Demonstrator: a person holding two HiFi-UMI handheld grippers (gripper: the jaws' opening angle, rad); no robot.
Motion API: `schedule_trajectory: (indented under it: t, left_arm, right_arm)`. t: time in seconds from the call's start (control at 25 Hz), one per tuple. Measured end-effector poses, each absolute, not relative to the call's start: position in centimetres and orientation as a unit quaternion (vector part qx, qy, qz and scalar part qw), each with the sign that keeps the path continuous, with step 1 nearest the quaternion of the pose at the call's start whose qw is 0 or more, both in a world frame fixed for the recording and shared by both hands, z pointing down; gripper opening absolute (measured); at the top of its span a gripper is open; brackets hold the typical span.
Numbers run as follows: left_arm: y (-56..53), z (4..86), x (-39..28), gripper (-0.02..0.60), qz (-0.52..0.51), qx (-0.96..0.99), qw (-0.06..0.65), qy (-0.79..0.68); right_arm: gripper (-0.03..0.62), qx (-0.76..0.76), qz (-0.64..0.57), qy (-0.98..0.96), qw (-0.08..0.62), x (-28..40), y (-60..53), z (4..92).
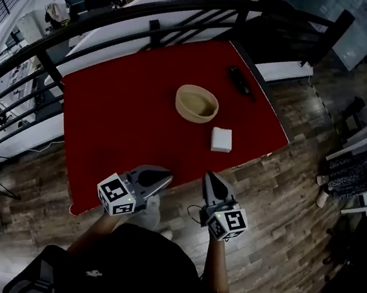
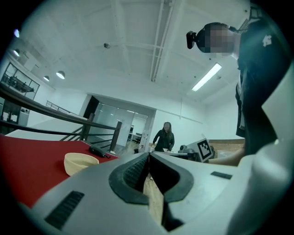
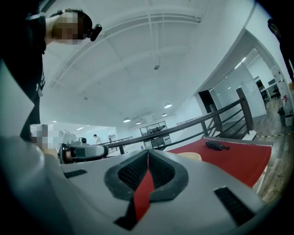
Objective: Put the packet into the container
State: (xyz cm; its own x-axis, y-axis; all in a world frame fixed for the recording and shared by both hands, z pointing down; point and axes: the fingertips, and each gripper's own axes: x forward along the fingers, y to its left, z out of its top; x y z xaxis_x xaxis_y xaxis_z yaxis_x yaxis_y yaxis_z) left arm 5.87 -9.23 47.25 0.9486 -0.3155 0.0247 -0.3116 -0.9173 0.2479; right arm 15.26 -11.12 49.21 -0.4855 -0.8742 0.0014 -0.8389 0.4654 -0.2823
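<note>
— How does the packet (image 1: pixel 221 139) look?
— White, flat, square, lying on the red table (image 1: pixel 120 112) just beside the tan oval container (image 1: pixel 196 103).
— And the grippers?
— The left gripper (image 1: pixel 168 178) and the right gripper (image 1: pixel 208 176) are both closed and empty.

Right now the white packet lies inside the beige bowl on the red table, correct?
No. The head view shows the white packet lying beside the beige bowl on the red table, not inside it.

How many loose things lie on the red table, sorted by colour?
Beige: 1, oval beige bowl
White: 1, flat square white packet
Black: 1, slim black device
Total: 3
</note>
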Motion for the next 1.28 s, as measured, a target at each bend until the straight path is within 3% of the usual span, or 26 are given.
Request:
schedule_trajectory:
  t: [0.6, 0.88, 1.28]
  left_arm:
    - [-20.3, 46.9, 4.1, 0.011, -0.031, 0.982, 0.130, -0.130]
    - [-22.6, 48.0, 2.6, 0.011, -0.032, 0.982, 0.140, -0.126]
    - [-25.7, 48.5, 4.8, 0.011, -0.020, 0.980, 0.151, -0.129]
  right_arm:
    - [0.023, -0.526, -0.132, 0.839, 0.051, 13.7, -21.7, 48.8]
    - [0.023, -0.536, -0.123, 0.836, 0.001, 12.5, -23.6, 50.3]
    - [0.025, -0.552, -0.147, 0.820, -0.026, 16.1, -27.1, 52.4]
